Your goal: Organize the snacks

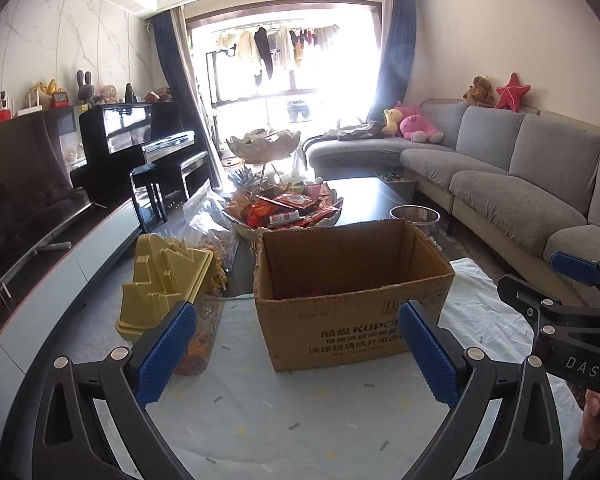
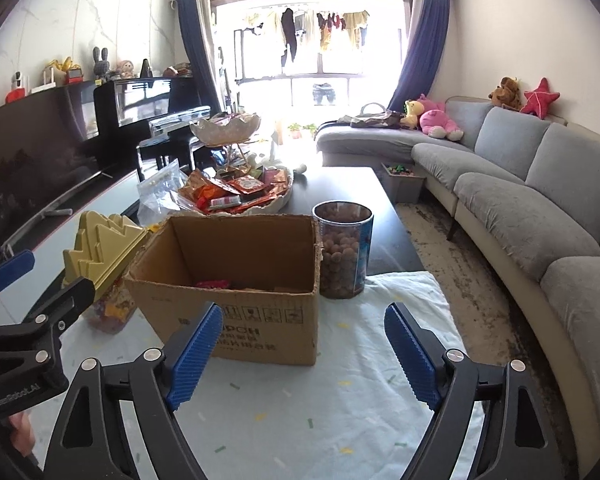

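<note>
A: Nearest items?
B: Left gripper (image 1: 298,350) and right gripper (image 2: 302,354), both spread wide, nothing between the blue pads, over a pale speckled cloth (image 2: 300,412).

A: On the cloth?
B: Open cardboard box (image 2: 236,280), red packets at its bottom; yellow-lidded jar (image 1: 168,284) to its left, clear jar of brown balls (image 2: 342,252) to its right.

A: Beyond?
B: Tiered dish of snack packets (image 2: 240,196) on the dark table (image 2: 352,192); grey sofa (image 2: 540,184), black piano (image 1: 140,136), bright window (image 2: 320,60).
</note>
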A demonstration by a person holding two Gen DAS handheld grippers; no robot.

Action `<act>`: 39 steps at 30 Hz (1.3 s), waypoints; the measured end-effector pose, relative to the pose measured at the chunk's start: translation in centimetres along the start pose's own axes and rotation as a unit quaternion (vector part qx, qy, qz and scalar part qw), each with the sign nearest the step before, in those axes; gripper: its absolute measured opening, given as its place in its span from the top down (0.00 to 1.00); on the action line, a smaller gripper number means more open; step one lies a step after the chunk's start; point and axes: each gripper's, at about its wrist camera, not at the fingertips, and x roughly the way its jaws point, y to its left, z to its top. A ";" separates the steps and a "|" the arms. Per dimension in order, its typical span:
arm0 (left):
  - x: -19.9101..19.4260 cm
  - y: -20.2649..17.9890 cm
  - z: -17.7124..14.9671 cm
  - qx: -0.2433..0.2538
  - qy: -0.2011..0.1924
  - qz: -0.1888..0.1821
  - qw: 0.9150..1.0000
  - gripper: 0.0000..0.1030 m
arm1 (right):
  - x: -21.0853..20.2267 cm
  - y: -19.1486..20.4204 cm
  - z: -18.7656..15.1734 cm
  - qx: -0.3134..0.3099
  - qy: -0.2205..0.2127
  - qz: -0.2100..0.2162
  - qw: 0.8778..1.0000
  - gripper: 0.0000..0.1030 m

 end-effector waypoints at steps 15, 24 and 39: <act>-7.4 -0.2 -4.8 -0.014 -0.006 -0.010 1.000 0.00 | -8.2 0.9 -5.2 -0.017 -0.034 0.000 0.999 0.14; -9.4 0.1 -6.7 -0.025 -0.004 -0.015 1.000 0.00 | -10.3 1.1 -7.8 -0.009 -0.028 0.002 1.000 0.14; -11.2 -0.3 -7.8 -0.031 -0.009 -0.019 0.999 0.00 | -12.8 1.5 -9.0 -0.017 -0.043 0.001 0.999 0.14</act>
